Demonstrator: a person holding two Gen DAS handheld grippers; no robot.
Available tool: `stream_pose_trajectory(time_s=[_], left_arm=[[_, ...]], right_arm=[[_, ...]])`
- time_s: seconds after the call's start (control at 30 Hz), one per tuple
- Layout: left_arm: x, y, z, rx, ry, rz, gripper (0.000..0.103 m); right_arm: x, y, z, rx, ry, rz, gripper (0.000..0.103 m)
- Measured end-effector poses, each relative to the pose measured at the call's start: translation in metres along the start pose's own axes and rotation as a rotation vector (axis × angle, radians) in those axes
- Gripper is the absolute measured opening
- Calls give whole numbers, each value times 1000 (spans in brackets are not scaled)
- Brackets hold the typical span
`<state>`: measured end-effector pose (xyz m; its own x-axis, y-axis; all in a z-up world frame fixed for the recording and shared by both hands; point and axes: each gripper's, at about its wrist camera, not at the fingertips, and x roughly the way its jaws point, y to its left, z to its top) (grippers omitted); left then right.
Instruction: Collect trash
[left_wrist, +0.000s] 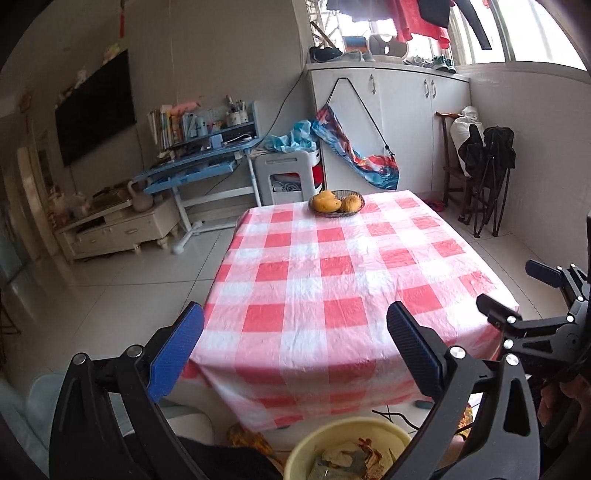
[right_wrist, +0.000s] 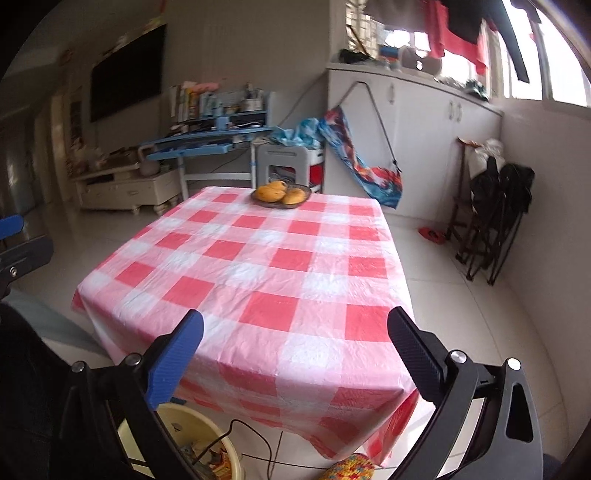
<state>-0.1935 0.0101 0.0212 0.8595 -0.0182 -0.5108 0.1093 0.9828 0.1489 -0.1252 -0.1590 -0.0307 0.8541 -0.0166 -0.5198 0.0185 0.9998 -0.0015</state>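
Nowhere on the yellow bin or its trash is writing legible.

Each tool, the left tool and the right tool, has a black angular frame with silver screw heads, one blue ribbed finger pad and one black ribbed pad.
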Motion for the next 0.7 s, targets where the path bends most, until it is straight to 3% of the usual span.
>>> stream_pose_trajectory(time_s=[0.2,0.43,0.7], left_arm=[[16,3,-15,-19,57,-17,96],[10,-1,-25,6,35,-29,96],[15,2,-27,-27,68,-50,96]], right_arm=[[4,4,0,8,-7,-35,95],[9,23,-4,-75,0,-62,95],[11,35,-9,-145,5,-73,95]])
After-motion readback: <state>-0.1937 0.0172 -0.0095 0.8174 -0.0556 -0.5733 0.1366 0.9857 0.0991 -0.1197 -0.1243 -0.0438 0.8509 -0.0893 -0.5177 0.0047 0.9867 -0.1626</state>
